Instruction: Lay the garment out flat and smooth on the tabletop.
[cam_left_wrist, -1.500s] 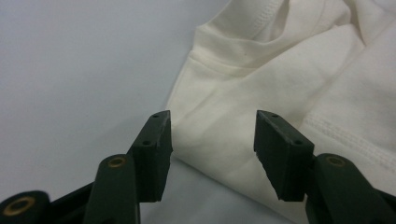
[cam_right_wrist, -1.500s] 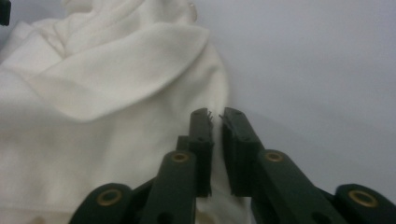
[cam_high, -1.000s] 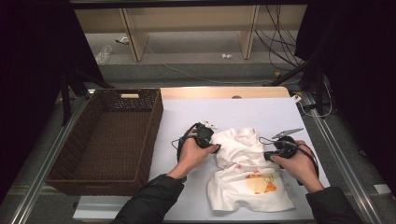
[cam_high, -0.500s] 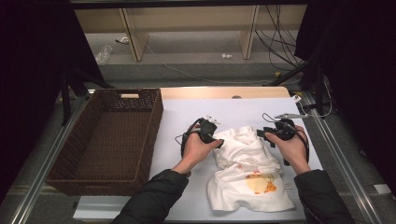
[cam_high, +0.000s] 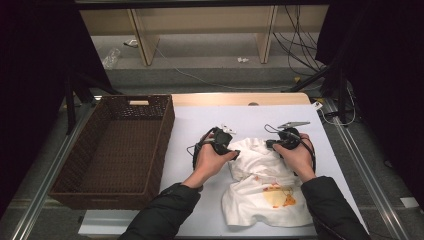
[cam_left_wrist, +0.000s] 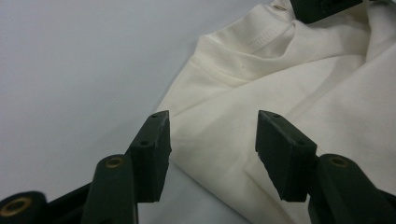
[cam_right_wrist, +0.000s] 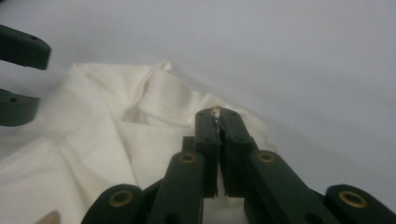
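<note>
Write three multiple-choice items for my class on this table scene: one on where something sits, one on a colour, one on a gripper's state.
1. Where is the wicker basket relative to the white shirt?
A. to its left B. to its right C. on top of it

2. What colour is the print on the shirt?
A. blue B. orange-yellow C. green

3. How does the right gripper stand?
A. wide open B. shut on a fold of shirt C. resting in the basket

Answers: 1 A, the high view shows the basket at the table's left. 2 B, the print is orange-yellow. 3 B, its jaws pinch cloth, while the left gripper gapes open.
</note>
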